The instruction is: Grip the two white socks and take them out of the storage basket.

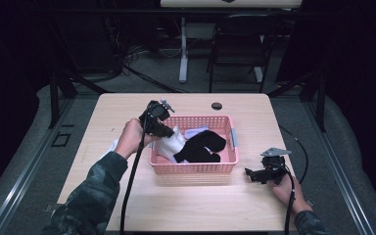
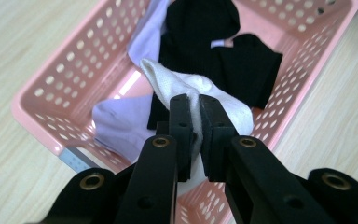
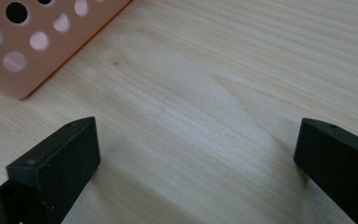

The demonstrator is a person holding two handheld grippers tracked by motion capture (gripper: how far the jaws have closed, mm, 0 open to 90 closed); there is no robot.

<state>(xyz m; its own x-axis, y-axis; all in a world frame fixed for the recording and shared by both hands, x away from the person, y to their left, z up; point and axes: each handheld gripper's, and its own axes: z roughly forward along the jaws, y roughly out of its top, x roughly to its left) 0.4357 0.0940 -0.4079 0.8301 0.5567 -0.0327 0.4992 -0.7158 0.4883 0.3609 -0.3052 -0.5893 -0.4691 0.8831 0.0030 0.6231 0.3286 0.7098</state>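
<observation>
So the left gripper [image 2: 193,105] has its jaws clamped down on a white sock [image 2: 182,86], pinching a fold of the cloth right between the two black pads. The sock hangs over the left end of the pink basket [image 1: 194,168], lifted a bit above the rest of the pile; in the high view you can see it as a pale bunched shape [image 1: 173,143] just under the left gripper [image 1: 169,133], over the basket's left side.

Inside the basket there's a black sock [image 1: 200,147] sprawled across the middle and a lavender sock [image 2: 121,126] lying flat on the bottom, partly under the black one. Another bit of lavender [image 1: 195,132] peeks out toward the far wall.

The right gripper [image 1: 254,175] is parked on the table [image 1: 186,205] to the right of the basket, near its front right corner, and well apart from the socks. Its jaws are spread wide with just bare wood grain between them, and a corner of the pink basket [image 3: 32,42] sits off to the far left in the right gripper view.

There's also something white [image 1: 111,147] on the table to the left of the basket, mostly hidden behind the left hand [image 1: 133,137], can't tell what it is.
</observation>
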